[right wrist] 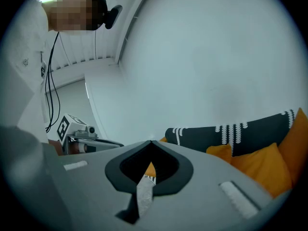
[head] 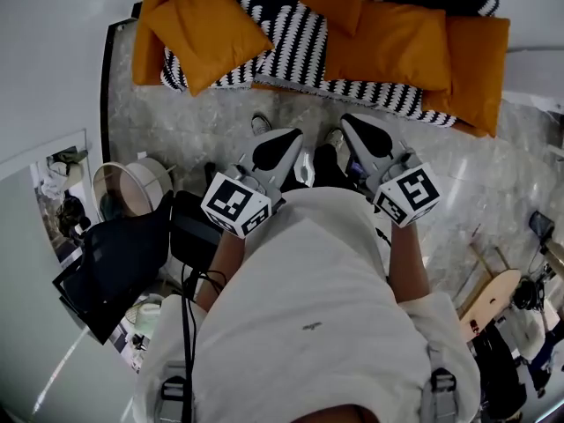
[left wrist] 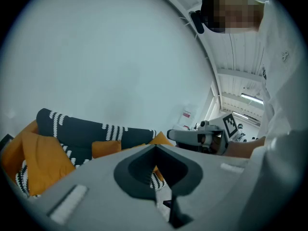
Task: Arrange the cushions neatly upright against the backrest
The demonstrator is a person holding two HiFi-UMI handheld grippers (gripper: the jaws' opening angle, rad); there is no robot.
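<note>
I held my left gripper (head: 284, 139) and right gripper (head: 354, 123) short of the sofa (head: 295, 51), fingers pressed together and empty, since the slumped orange cushions (head: 207, 26) lay beyond reach.

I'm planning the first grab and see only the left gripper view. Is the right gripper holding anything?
Observer: No. In its own view the right gripper has its jaws together, with nothing between them.
Operator: How close are both grippers to the sofa?
Observer: The head view shows the left gripper and the right one over the floor, short of the sofa, touching no cushion.
Operator: What is on the sofa's right half? My gripper's body hides it.
Observer: A long orange cushion sits on the striped throw there.
</note>
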